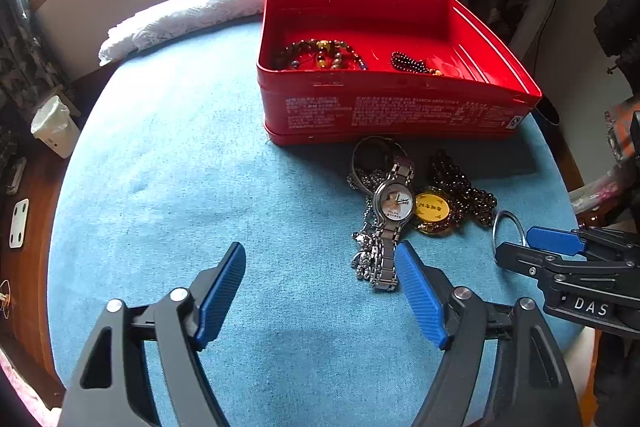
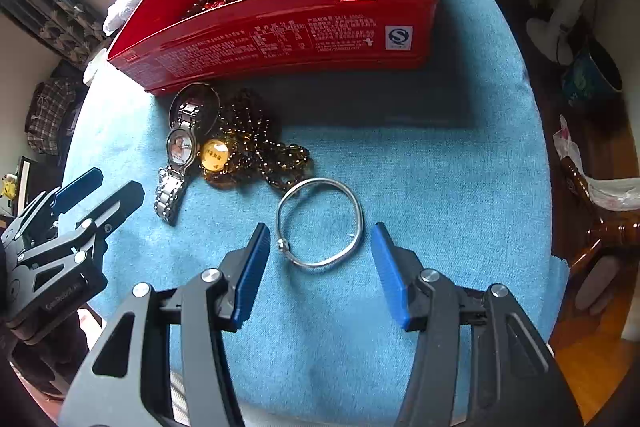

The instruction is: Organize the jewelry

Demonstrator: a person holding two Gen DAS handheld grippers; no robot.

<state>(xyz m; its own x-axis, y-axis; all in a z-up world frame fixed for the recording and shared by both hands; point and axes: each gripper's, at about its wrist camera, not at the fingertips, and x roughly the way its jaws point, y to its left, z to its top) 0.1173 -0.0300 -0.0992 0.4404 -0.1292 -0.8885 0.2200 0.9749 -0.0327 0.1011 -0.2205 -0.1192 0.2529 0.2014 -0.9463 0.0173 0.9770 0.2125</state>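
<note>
On the blue desk (image 2: pixel 440 187), the right tongs (image 2: pixel 320 251) gape wide around a silver bangle (image 2: pixel 320 223), gripping nothing; the left tongs (image 1: pixel 320 267) gape empty beside the wristwatch (image 1: pixel 394 205)

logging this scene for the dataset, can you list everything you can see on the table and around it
red metal tin: one, open, back of the table
mixed brown bead bracelet: one, inside the tin, left part
dark maroon bead bracelet: one, inside the tin, right part
silver steel wristwatch: one, on the cloth in front of the tin
silver chain necklace: one, tangled under the watch
amber bead necklace with yellow pendant: one, right of the watch
silver bangle: one, on the cloth, between the right gripper's fingers
blue tablecloth: one, covers the round table
white lace cloth: one, far table edge
left gripper: black with blue pads, open
right gripper: black with blue pads, open
</note>
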